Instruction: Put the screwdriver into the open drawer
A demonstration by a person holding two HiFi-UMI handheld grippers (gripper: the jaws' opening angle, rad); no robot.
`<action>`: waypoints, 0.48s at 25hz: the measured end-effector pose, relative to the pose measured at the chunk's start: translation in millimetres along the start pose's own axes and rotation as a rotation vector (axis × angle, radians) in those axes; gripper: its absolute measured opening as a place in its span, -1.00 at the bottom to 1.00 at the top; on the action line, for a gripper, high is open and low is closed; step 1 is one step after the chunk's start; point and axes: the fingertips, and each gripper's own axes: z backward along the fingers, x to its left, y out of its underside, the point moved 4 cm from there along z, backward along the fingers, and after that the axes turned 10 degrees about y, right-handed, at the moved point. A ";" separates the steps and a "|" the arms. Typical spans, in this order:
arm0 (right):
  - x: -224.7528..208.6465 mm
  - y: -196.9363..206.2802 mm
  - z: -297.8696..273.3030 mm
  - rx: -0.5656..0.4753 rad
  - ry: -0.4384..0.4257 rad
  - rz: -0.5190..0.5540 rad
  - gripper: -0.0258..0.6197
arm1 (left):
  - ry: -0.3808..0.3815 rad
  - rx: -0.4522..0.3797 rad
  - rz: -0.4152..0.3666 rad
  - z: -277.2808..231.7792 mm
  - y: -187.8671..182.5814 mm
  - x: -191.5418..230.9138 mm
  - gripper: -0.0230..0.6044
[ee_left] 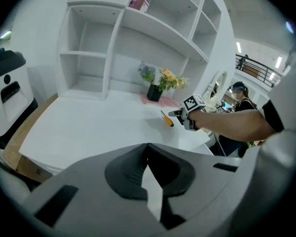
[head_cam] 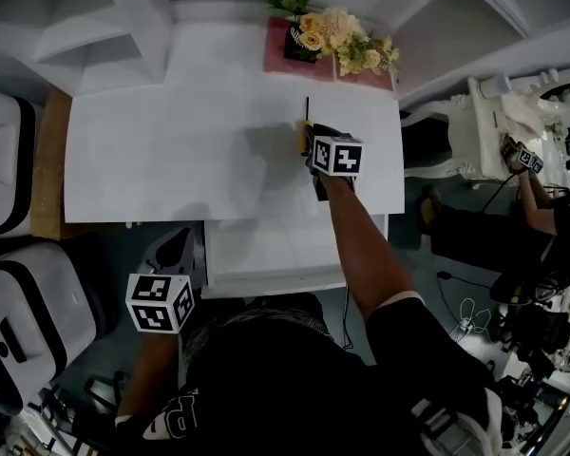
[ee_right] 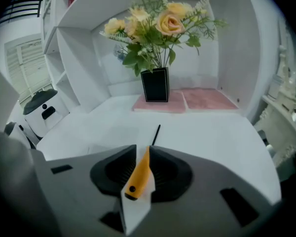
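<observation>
1 screwdriver (ee_right: 138, 177) lies between the parted right tongs (ee_right: 143, 150), the left tongs (ee_left: 147, 146) are together, empty, near 1 open drawer (head_cam: 266, 274).

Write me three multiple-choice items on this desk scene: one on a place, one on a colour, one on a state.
1. Where is the screwdriver?
A. on the floor
B. on the white desk, in front of the black vase
C. on a chair

2. What colour is its handle?
A. blue
B. green
C. orange

3. What stands between the jaws of the right gripper?
A. the screwdriver's handle
B. a flower stem
C. nothing

Answers:
1 B: the head view shows it lying flat on the desk top, short of the vase.
2 C: the right gripper view shows an orange handle with a dark shaft.
3 A: the handle lies in the gap between the jaws, which stand apart.
</observation>
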 end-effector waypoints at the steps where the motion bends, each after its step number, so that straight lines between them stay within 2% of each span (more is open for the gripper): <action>1: -0.9 1.1 -5.6 0.017 0.001 -0.017 -0.63 | -0.001 0.001 0.003 0.0 0.5 2.3 -0.89; 7: -4.9 6.9 -24.1 0.095 0.029 -0.080 -0.57 | -0.006 0.002 0.029 0.5 3.7 15.9 -0.89; 12: -1.0 11.0 -33.7 0.145 -0.010 -0.169 -0.55 | 0.006 -0.008 0.035 -2.3 2.3 19.7 -0.89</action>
